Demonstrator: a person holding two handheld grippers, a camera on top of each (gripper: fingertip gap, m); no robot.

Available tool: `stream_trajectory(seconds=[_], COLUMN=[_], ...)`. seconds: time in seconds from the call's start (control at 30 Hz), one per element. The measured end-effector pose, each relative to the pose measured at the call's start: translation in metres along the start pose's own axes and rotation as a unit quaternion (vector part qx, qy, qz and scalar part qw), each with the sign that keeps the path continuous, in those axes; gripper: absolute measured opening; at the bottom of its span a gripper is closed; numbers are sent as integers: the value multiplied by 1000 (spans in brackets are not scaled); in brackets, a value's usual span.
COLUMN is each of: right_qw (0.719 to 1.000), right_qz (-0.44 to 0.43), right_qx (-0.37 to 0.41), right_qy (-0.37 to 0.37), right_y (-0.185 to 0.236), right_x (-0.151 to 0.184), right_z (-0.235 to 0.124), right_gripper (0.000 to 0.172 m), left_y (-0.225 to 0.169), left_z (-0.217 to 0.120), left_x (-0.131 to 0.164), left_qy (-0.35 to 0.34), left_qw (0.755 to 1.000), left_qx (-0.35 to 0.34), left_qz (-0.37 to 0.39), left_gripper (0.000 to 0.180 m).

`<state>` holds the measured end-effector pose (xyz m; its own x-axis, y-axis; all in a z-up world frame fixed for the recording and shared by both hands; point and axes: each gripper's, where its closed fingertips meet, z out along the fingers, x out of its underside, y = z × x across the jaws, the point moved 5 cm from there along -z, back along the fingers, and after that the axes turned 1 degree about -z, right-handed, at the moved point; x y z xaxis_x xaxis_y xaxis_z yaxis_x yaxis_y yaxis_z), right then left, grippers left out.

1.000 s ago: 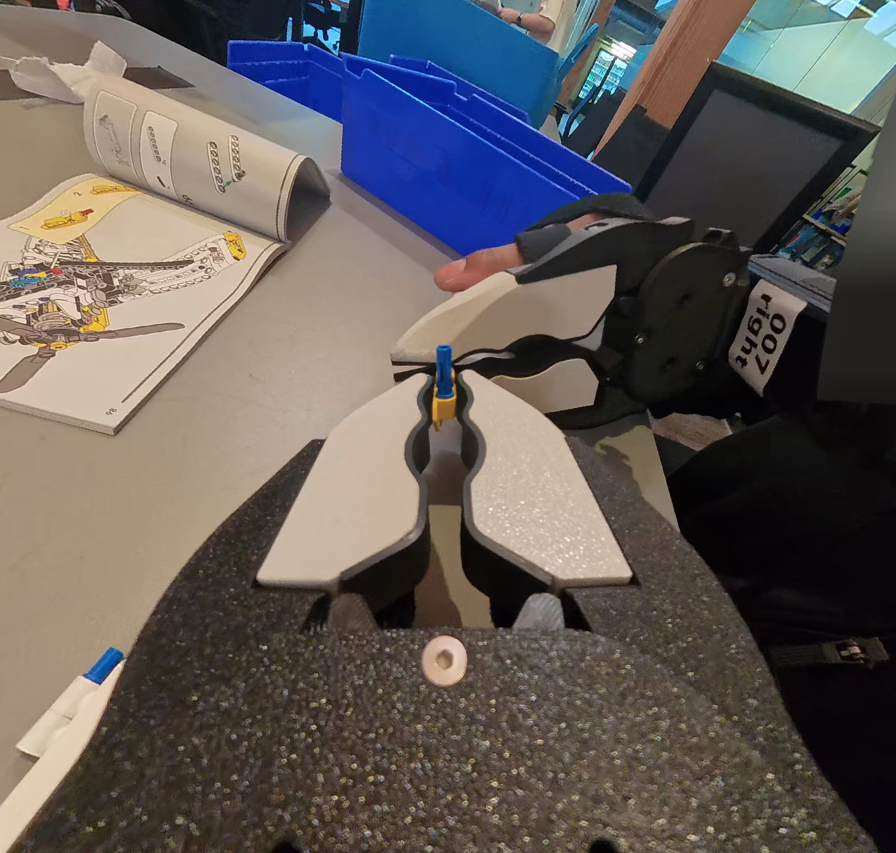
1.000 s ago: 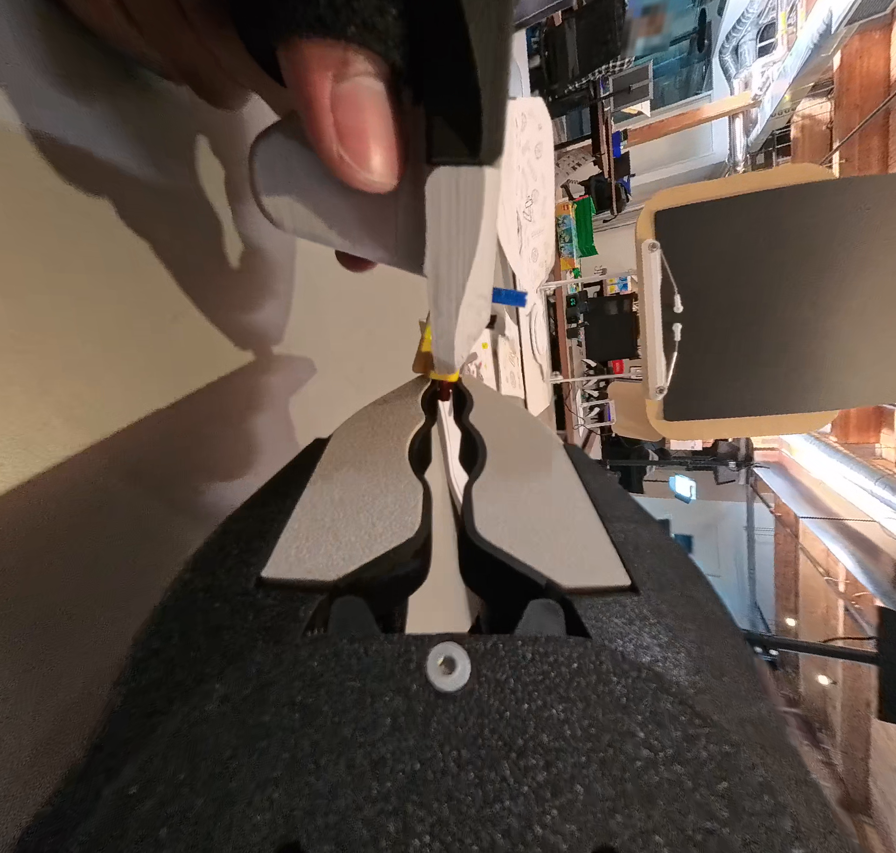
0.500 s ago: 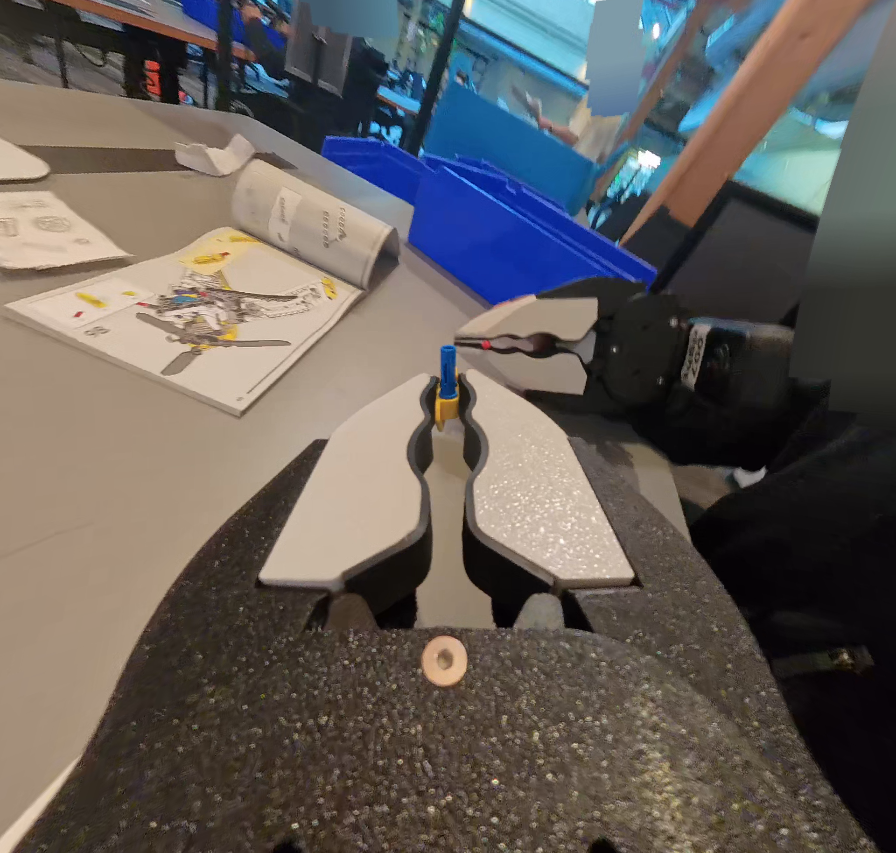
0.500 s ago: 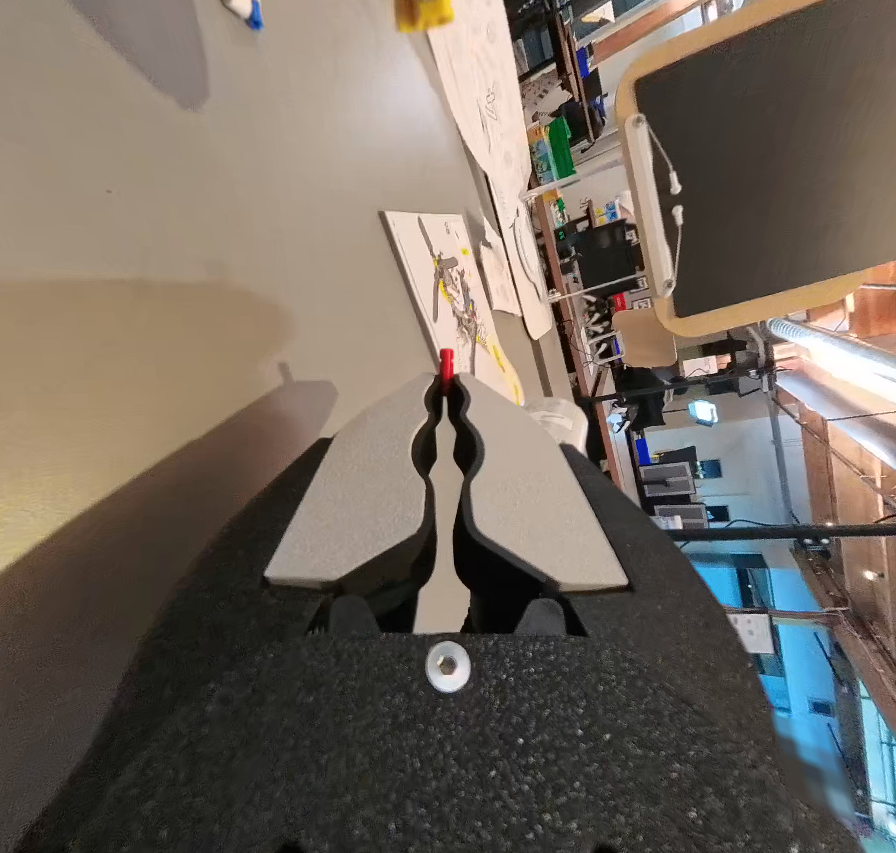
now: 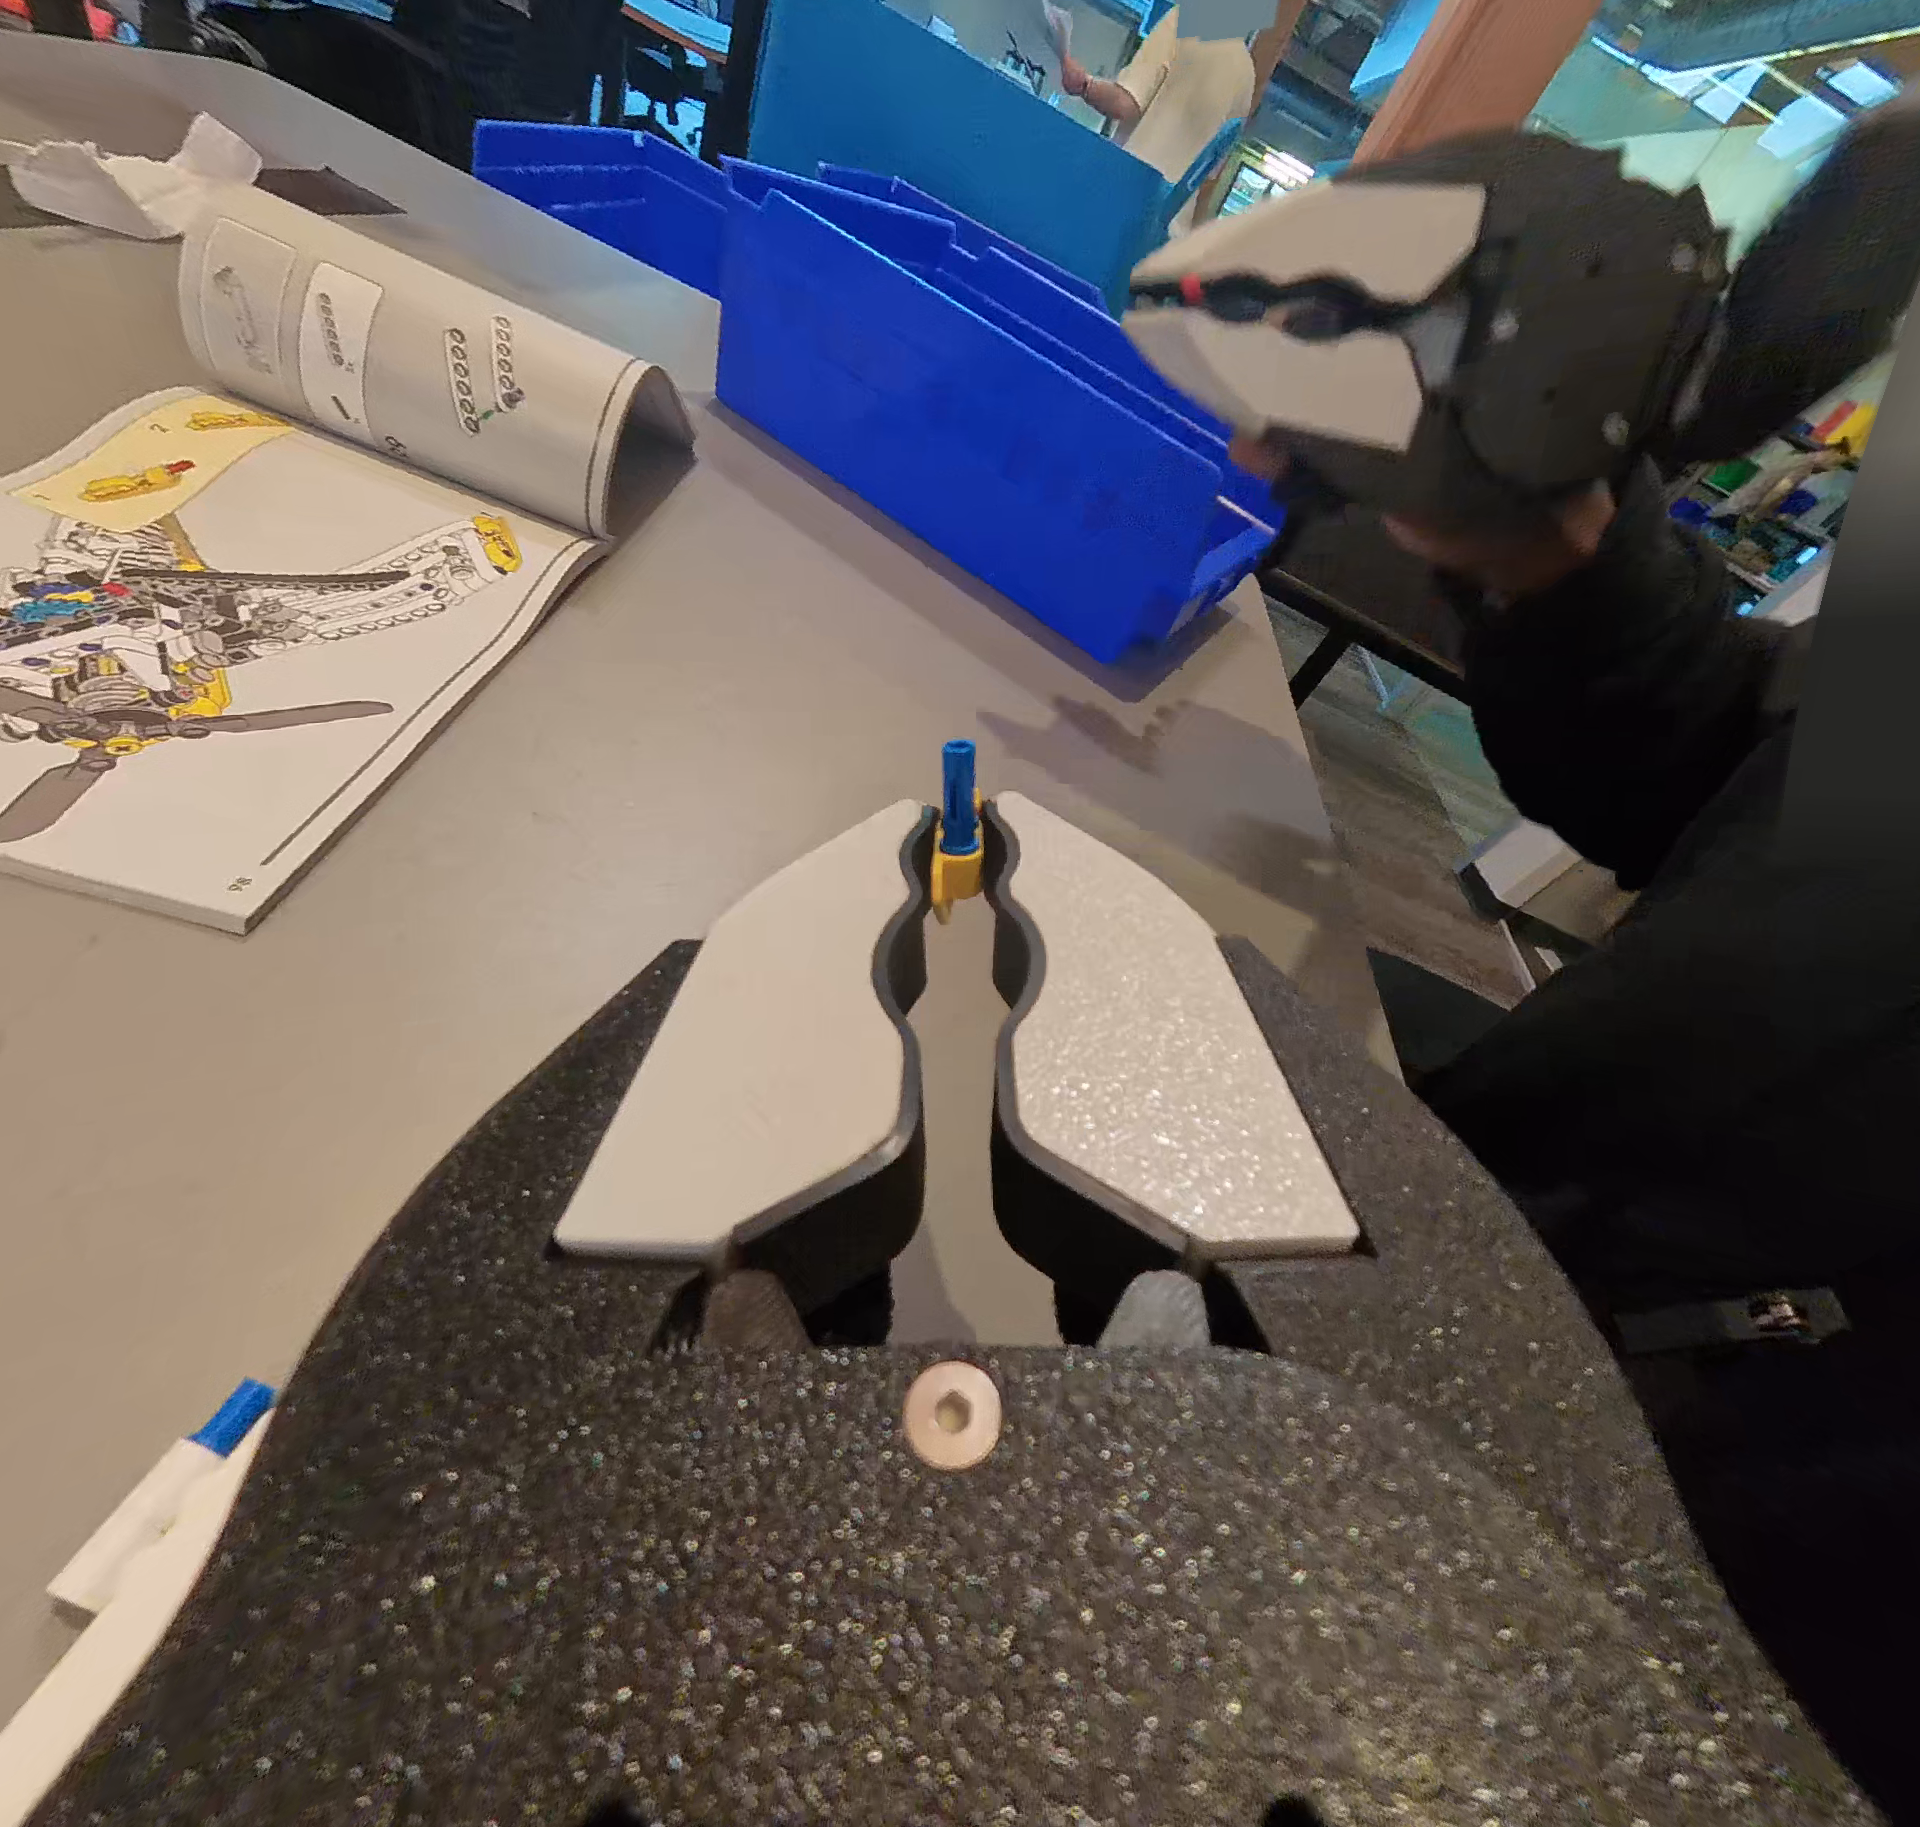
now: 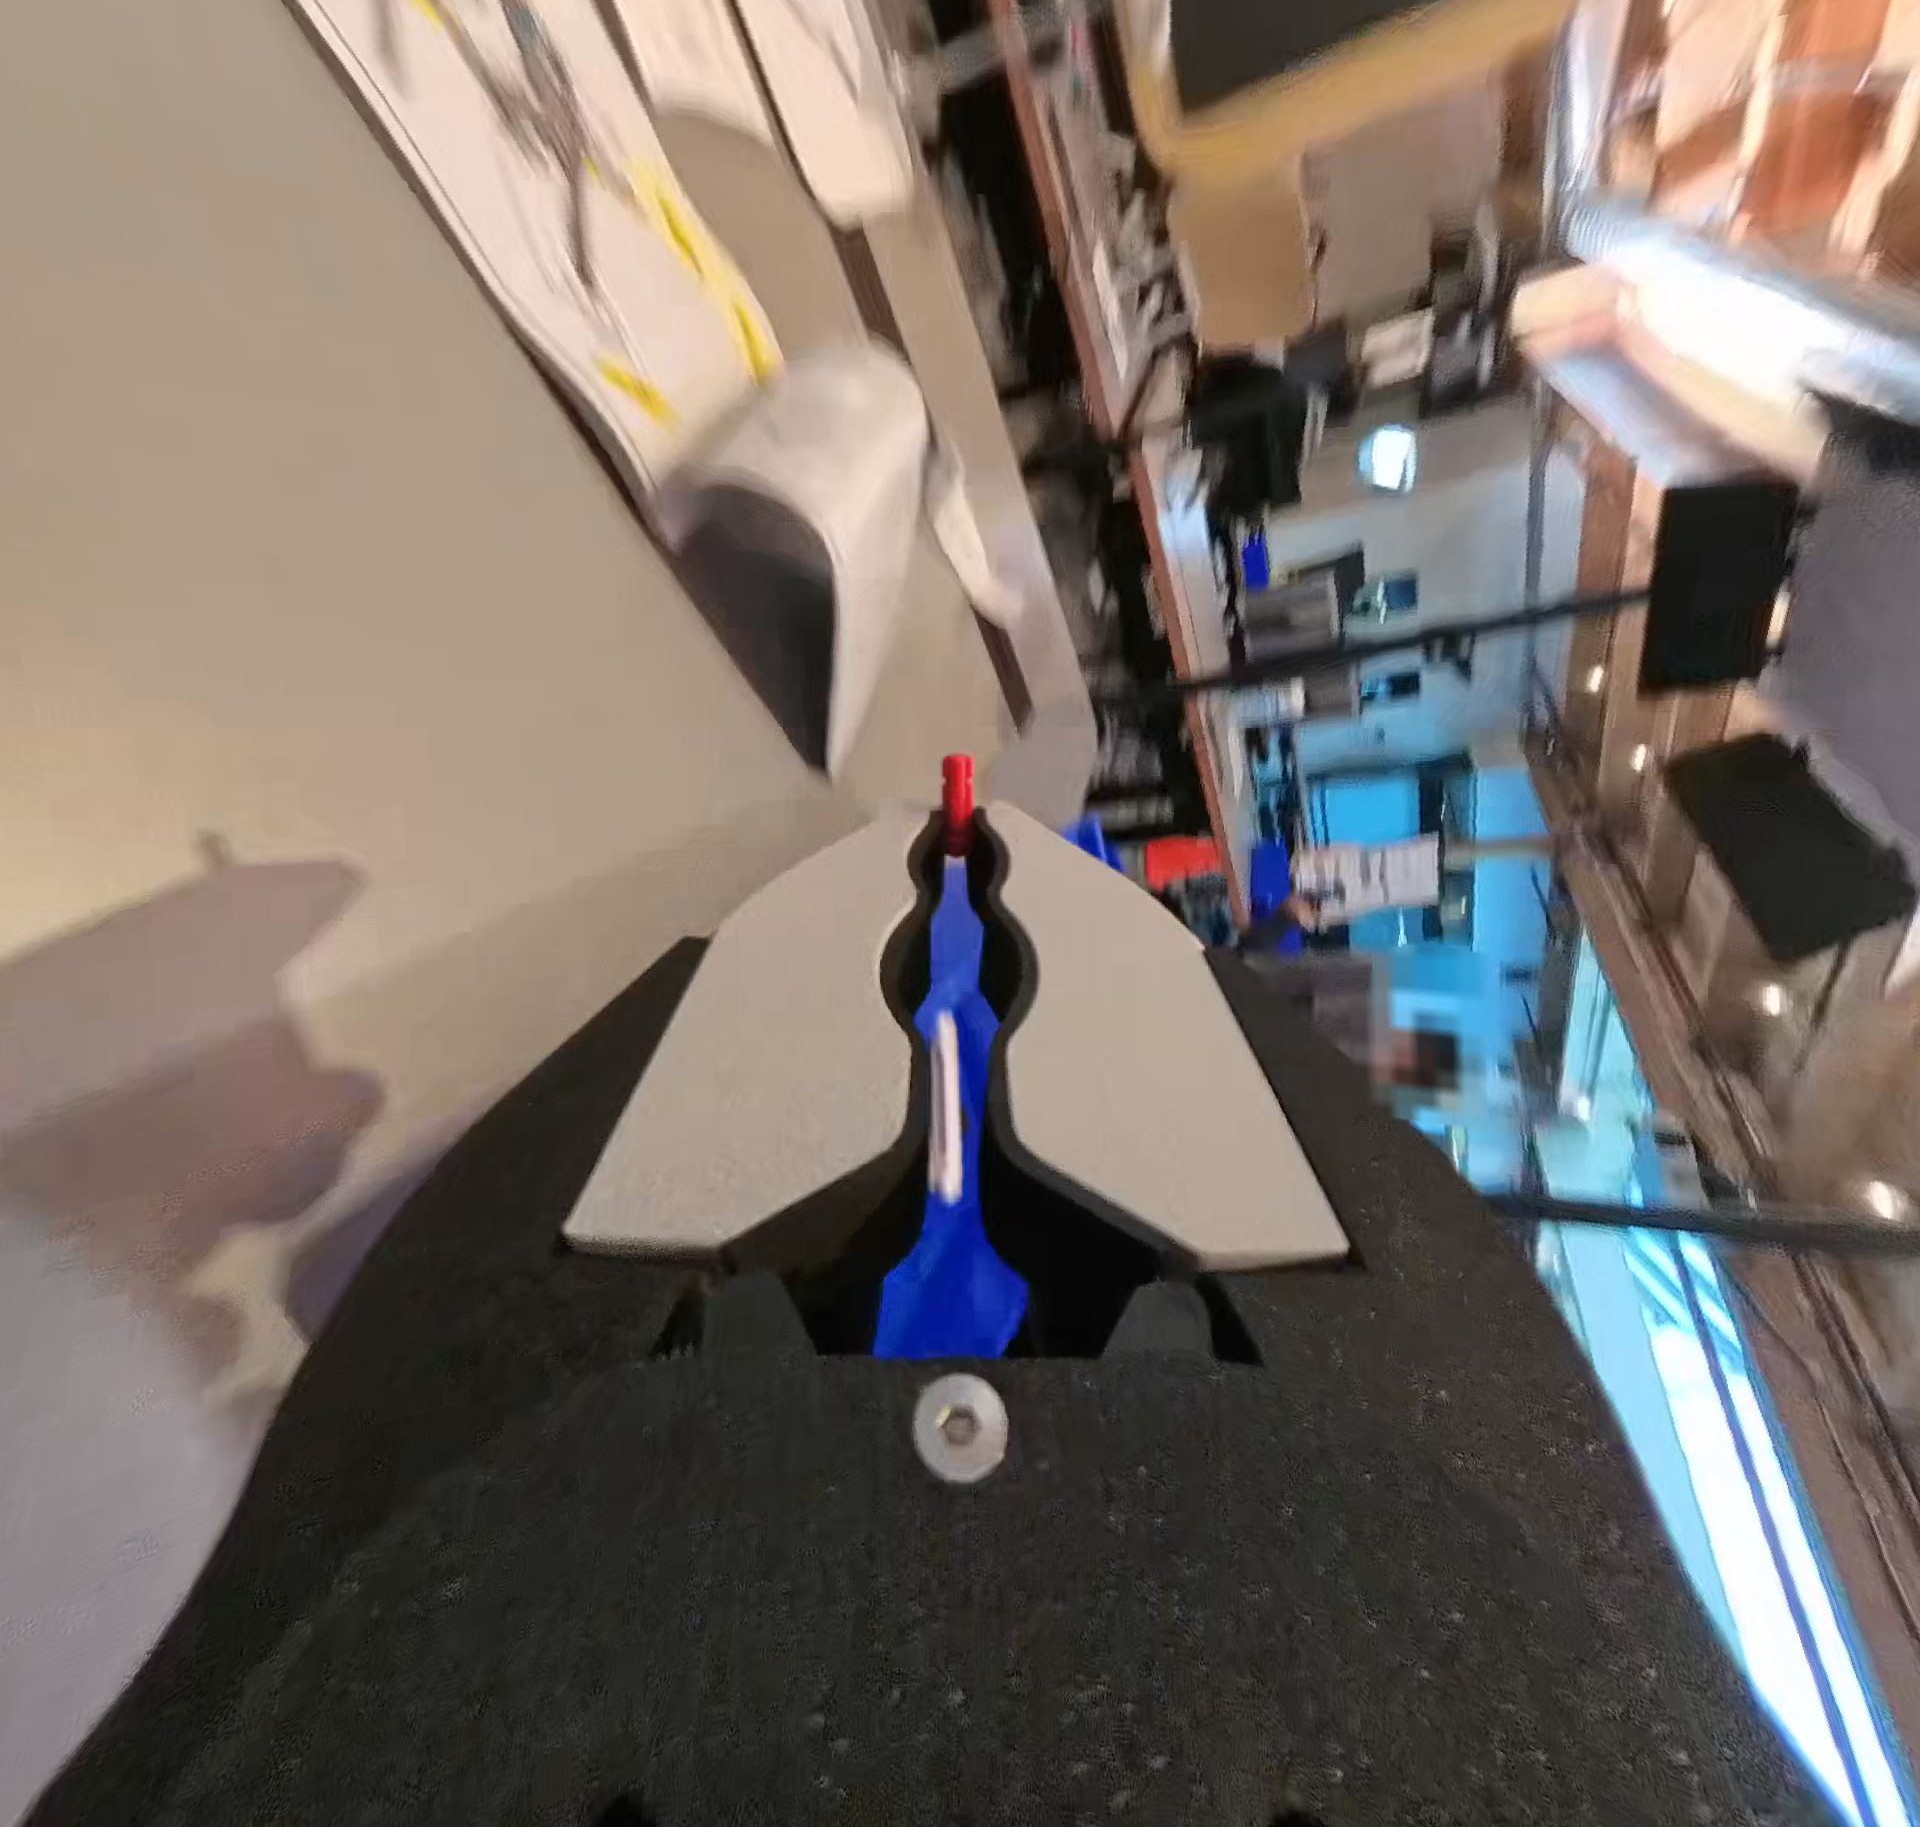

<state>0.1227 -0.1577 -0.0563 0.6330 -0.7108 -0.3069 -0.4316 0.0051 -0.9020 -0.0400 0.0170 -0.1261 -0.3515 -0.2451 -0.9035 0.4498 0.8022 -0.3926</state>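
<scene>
My left gripper (image 5: pixel 958 821) is shut on a small yellow connector piece (image 5: pixel 954 868) with a blue pin (image 5: pixel 958 780) sticking up out of it, held just above the grey table (image 5: pixel 520 946). My right gripper (image 6: pixel 956 821) is shut on a small red pin (image 6: pixel 956 801) that pokes out past its fingertips. The right gripper also shows in the left wrist view (image 5: pixel 1174 312), raised at the upper right over the blue bins, with the red pin (image 5: pixel 1190 289) at its tips.
An open instruction booklet (image 5: pixel 260 572) lies at the left of the table. Blue plastic bins (image 5: pixel 935 375) stand at the back near the table's right edge (image 5: pixel 1309 738). Crumpled paper (image 5: pixel 135 177) lies far left. A white and blue item (image 5: pixel 166 1507) lies at the near left. About 20 cm separates my left fingertips from my right.
The right gripper has pulled away from the left gripper's piece with the red pin and risen up and right over the blue bins. The left gripper still holds the yellow and blue piece.
</scene>
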Motion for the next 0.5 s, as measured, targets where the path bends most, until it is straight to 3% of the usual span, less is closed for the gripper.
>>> stream_trajectory(seconds=[0.13,0.23,0.37,0.5], right_qw=[992,983,983,990], right_qz=[36,59,58,37], right_qx=[-43,-77,-80,-86], right_qy=[116,155,154,104], right_y=[-27,-27,-28,-26], right_x=[85,123,127,89], right_z=[9,13,7,-3], right_gripper=[9,17,18,18], left_y=[-7,-9,-11,-13], left_z=[4,7,9,11], left_x=[4,7,9,11], left_qy=[18,31,44,59], left_qw=[1000,999,998,997], left_qx=[12,6,6,13], left_qz=[12,28,37,44], left_gripper=[9,9,9,9])
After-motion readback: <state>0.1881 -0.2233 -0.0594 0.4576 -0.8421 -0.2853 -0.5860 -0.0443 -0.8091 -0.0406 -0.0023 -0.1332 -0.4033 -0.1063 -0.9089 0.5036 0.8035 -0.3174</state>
